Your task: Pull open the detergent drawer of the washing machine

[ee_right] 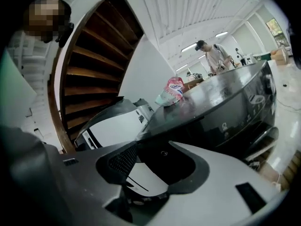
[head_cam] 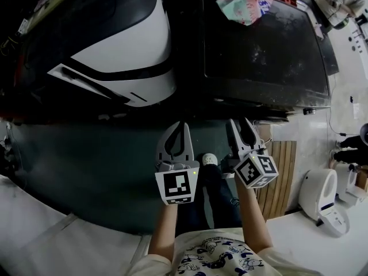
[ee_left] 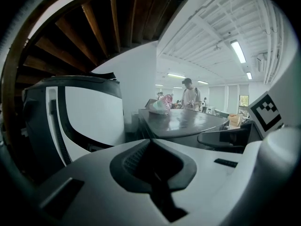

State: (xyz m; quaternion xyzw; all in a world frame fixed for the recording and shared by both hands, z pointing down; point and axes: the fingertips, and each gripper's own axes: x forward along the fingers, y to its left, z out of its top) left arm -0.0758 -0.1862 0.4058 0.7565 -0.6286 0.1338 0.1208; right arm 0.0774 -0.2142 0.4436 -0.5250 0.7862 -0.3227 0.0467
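Observation:
The washing machine [head_cam: 264, 39] is the dark-topped machine at the upper right of the head view. Its dark front panel [ee_right: 235, 121] shows in the right gripper view, but I cannot pick out the detergent drawer on it. Both grippers hang in the air in front of the machine, touching nothing. My left gripper [head_cam: 181, 125] has its fingertips together and holds nothing; it also shows in its own view [ee_left: 150, 142]. My right gripper [head_cam: 241, 125] stands a little to the right, its jaws slightly apart and empty [ee_right: 153, 145].
A pink and white bag [head_cam: 247, 2] lies on the machine's top. A white and black appliance [head_cam: 121, 45] stands to the left. Wooden stairs [ee_left: 108, 27] rise overhead. A slatted wooden panel [head_cam: 282, 177] and a white device [head_cam: 322, 200] are at the right. A person [ee_left: 190, 93] stands far behind.

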